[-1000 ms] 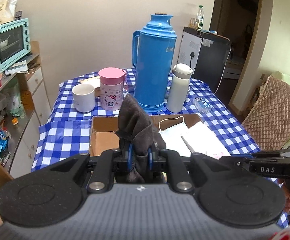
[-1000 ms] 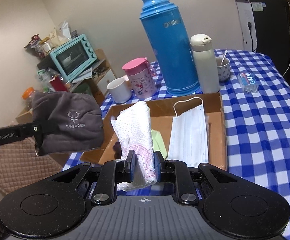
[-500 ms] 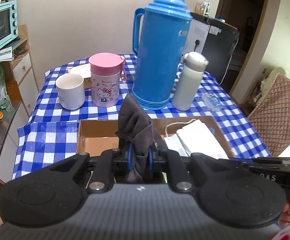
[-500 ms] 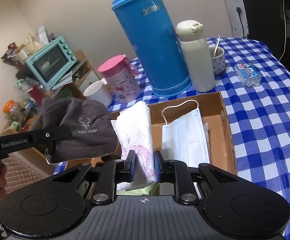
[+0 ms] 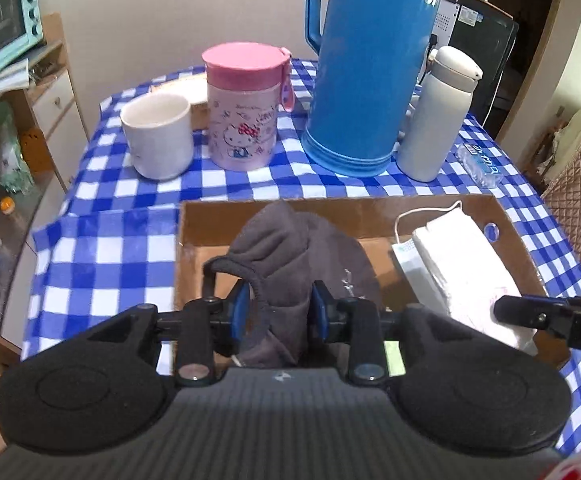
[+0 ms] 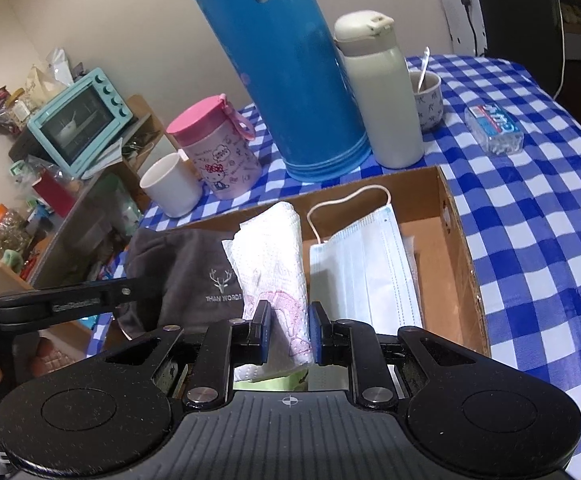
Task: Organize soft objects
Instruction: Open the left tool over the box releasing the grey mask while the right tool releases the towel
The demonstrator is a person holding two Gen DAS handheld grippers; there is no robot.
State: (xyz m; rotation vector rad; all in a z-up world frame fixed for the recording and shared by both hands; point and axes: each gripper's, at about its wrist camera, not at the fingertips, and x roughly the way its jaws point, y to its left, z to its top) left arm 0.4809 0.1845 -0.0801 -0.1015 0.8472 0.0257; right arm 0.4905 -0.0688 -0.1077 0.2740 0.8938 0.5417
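My left gripper [image 5: 277, 308] is shut on a dark grey cloth pouch [image 5: 290, 248] and holds it low inside the left part of a shallow cardboard box [image 5: 226, 216]. The pouch with its deer logo also shows in the right wrist view [image 6: 186, 268]. My right gripper [image 6: 288, 330] is shut on a folded white paper towel [image 6: 270, 256] with a pink print, held over the middle of the box [image 6: 456, 248]. A light blue face mask [image 6: 366, 268] lies flat in the box to the right of the towel.
Behind the box on the blue checked tablecloth [image 5: 102, 248] stand a white mug [image 5: 158, 140], a pink Hello Kitty cup [image 5: 246, 108], a tall blue thermos [image 5: 370, 64] and a white flask [image 5: 436, 112]. A small packet [image 6: 494, 128] lies at the right. A teal toaster oven [image 6: 82, 120] sits on shelves at the left.
Both grippers have moved forward and down toward the box. The grey pouch and the paper towel have dropped from above the box to inside it.
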